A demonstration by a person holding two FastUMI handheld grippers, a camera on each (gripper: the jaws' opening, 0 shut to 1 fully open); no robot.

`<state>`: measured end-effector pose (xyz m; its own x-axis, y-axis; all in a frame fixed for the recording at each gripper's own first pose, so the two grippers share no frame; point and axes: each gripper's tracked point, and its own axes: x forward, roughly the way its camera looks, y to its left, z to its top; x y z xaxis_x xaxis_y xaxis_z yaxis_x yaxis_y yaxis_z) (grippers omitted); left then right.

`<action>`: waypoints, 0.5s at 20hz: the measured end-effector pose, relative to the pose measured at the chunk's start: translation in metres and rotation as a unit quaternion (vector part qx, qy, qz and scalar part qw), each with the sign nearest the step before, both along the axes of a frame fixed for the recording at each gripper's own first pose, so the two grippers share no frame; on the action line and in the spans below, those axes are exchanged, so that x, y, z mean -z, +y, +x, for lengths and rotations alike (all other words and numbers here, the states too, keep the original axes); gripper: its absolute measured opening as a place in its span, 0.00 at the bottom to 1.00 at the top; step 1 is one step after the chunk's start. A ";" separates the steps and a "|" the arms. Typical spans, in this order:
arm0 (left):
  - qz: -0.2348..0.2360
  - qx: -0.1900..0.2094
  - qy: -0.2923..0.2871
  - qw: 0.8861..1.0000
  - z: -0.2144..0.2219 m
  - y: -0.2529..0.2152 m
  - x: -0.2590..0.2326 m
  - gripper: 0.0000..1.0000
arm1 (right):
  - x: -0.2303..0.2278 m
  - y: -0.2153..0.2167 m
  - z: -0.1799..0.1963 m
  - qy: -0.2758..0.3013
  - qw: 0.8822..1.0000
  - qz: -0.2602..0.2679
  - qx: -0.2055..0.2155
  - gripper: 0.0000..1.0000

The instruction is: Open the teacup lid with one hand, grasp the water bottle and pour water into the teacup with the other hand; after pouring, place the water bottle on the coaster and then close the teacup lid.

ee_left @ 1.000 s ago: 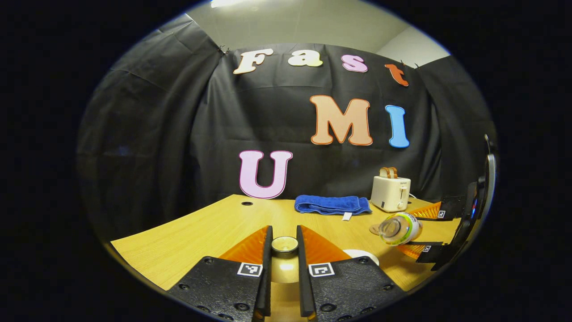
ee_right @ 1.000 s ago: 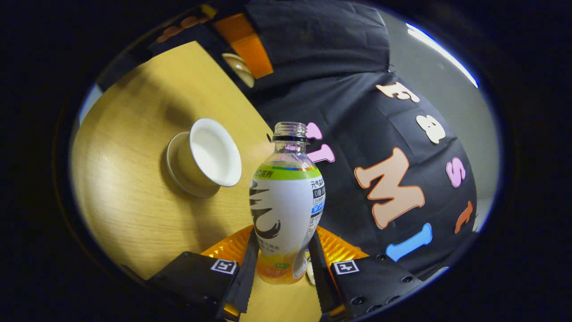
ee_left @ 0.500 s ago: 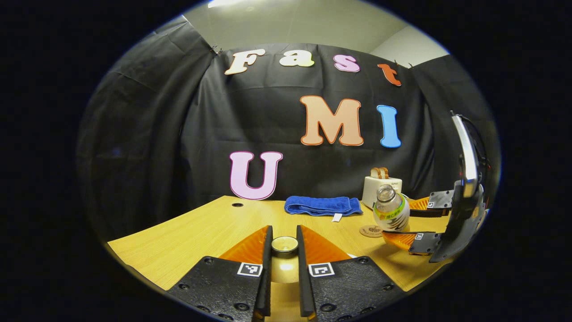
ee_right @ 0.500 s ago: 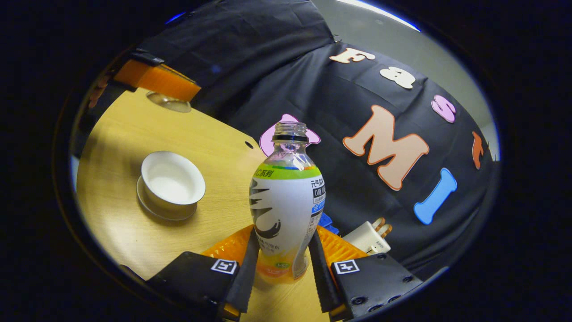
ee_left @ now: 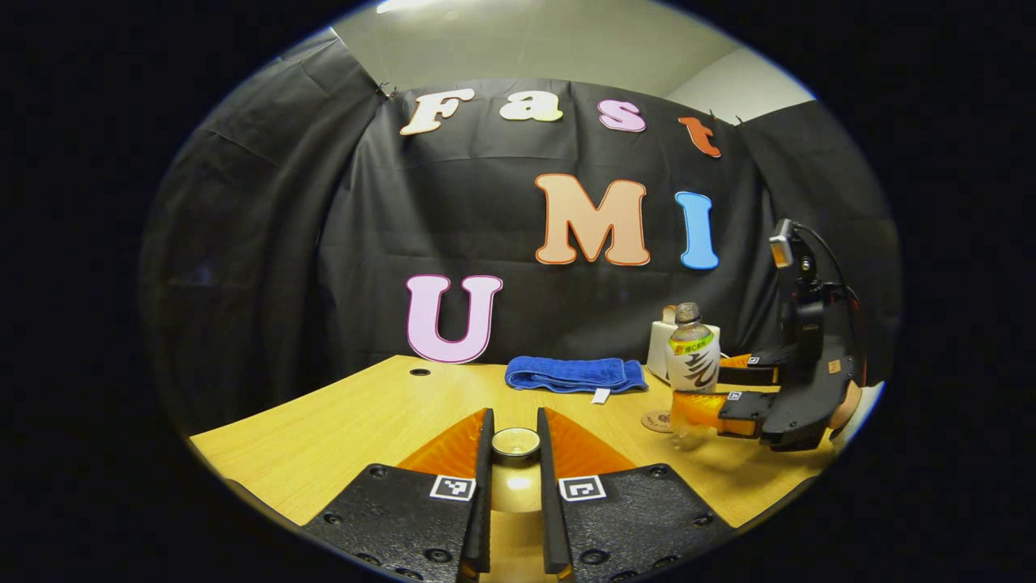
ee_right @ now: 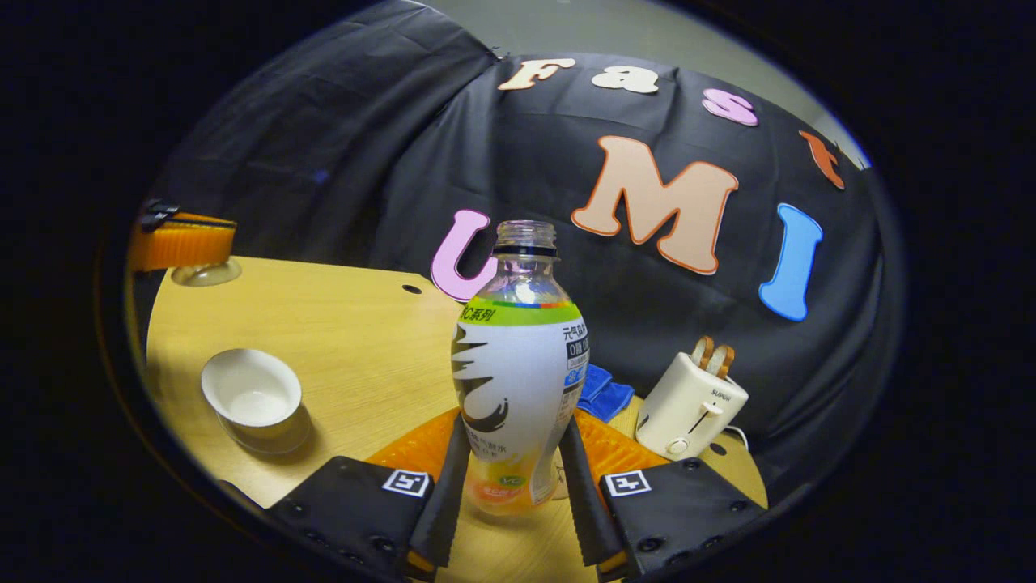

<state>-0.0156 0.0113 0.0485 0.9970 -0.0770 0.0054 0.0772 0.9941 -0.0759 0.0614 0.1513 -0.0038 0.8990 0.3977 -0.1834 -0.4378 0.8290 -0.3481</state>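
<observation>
My right gripper (ee_right: 514,441) is shut on the water bottle (ee_right: 518,364), an uncapped bottle with a white and green label, held upright. In the left gripper view the same bottle (ee_left: 694,363) hangs just above the round coaster (ee_left: 657,421) at the right of the table. The white teacup (ee_right: 251,395) stands open on its saucer at the left. My left gripper (ee_left: 515,429) is shut on the knob of the teacup lid (ee_left: 515,443), held above the table. In the right gripper view this lid (ee_right: 205,275) shows under the orange fingers (ee_right: 180,243) at the far left.
A white toaster (ee_right: 689,398) with toast stands at the back right, beside a folded blue towel (ee_left: 575,373). The wooden table (ee_left: 364,421) runs to the black cloth wall, with a small cable hole (ee_left: 419,372) near the back.
The right gripper has turned the bottle from tilted over the teacup to upright and carried it away from the cup to above the coaster. The left gripper still holds the lid.
</observation>
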 end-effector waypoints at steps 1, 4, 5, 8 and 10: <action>0.000 0.001 0.000 1.000 0.000 0.000 0.001 0.23 | 0.001 -0.003 0.008 0.006 1.000 0.012 0.006 0.63; -0.001 0.002 -0.003 1.000 0.000 0.000 -0.001 0.23 | 0.007 -0.010 0.026 0.019 0.999 0.042 0.021 0.63; -0.001 0.001 -0.003 1.000 0.001 0.000 0.000 0.23 | 0.006 -0.012 0.032 0.020 0.998 0.054 0.026 0.63; -0.006 0.004 0.002 1.000 0.001 -0.001 0.003 0.23 | 0.003 -0.019 0.045 0.027 0.994 0.098 0.035 0.63; -0.010 0.007 0.006 1.000 0.002 -0.004 0.007 0.23 | 0.006 -0.028 0.054 0.033 0.991 0.120 0.048 0.63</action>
